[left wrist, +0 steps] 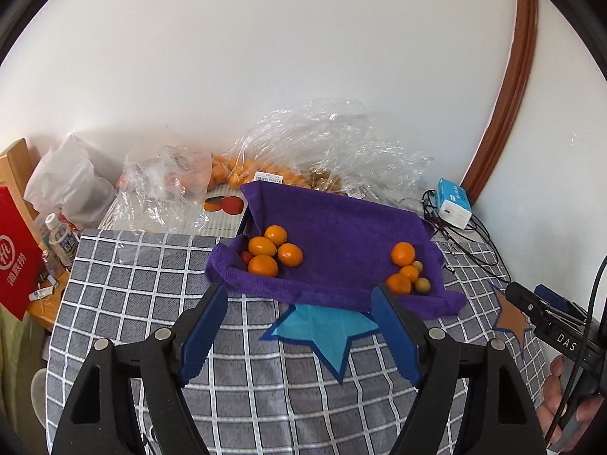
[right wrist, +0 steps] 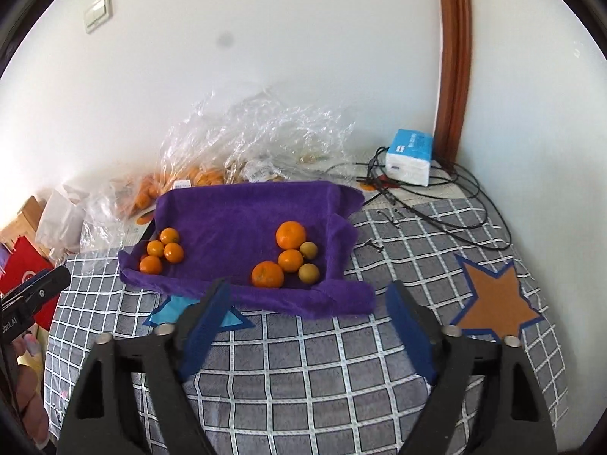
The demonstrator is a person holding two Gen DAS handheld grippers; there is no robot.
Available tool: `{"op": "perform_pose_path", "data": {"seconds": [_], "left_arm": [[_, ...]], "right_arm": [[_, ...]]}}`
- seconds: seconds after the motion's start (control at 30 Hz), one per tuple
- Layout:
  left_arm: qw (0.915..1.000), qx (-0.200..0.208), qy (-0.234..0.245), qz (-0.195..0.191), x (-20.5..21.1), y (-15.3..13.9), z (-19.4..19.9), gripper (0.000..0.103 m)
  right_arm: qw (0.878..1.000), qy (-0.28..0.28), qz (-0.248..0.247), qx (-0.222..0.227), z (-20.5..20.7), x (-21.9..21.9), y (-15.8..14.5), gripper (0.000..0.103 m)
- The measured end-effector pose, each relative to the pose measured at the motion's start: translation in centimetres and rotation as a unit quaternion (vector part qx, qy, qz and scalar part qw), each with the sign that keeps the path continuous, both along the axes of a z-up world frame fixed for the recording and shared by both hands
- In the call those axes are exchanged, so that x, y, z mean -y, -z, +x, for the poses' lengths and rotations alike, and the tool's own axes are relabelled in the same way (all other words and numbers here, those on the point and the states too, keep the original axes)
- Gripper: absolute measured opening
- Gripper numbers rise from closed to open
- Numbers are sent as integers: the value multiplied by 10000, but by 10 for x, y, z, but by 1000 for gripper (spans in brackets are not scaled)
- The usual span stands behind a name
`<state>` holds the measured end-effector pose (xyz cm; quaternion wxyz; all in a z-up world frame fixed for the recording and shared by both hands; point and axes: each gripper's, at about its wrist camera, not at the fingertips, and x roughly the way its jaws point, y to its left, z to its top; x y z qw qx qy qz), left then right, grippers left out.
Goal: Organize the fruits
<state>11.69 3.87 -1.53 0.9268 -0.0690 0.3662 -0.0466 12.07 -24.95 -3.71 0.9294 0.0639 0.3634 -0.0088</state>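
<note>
Both views look across a tabletop (left wrist: 151, 303) covered in a grey checked cloth toward a purple towel (left wrist: 334, 227) at mid-frame. The towel seems draped over a tray or low frame, since its edges stand up like walls; that lip likely keeps round fruit from rolling off.

The fruits lie on the towel in two groups, well apart. The left group (left wrist: 274, 253) is four small oranges packed touching one another at the towel's left corner, with something small and red tucked against them; it is too hidden to name. The right group (right wrist: 286, 259) holds three oranges and two smaller greenish-yellow fruits, touching in a loose cluster. The oranges are glossy and bright, differing a little in size. This sorting into clusters fits either a tidy finish or a stage where the mixed right group awaits splitting.

The left claw (left wrist: 299, 331) hangs low in its frame with fingers spread wide and nothing between them, aimed at the towel's near edge. The right claw (right wrist: 309, 331) is likewise wide open and empty, facing the right group. More oranges sit in clear plastic bags (left wrist: 303, 144) behind the towel, against the wall.
</note>
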Motion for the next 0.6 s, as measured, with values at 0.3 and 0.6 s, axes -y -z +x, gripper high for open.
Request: {"op": "perform_pose_path", "data": {"seconds": [0.3, 0.6], "left_arm": [[9989, 384, 33, 262, 24, -17, -54, 92], [9984, 451, 19, 341, 33, -13, -86, 94]], "right_arm": [[9990, 35, -329, 300, -57, 1, -12, 103], [9976, 202, -562, 356, -93, 4, -8, 103]]}}
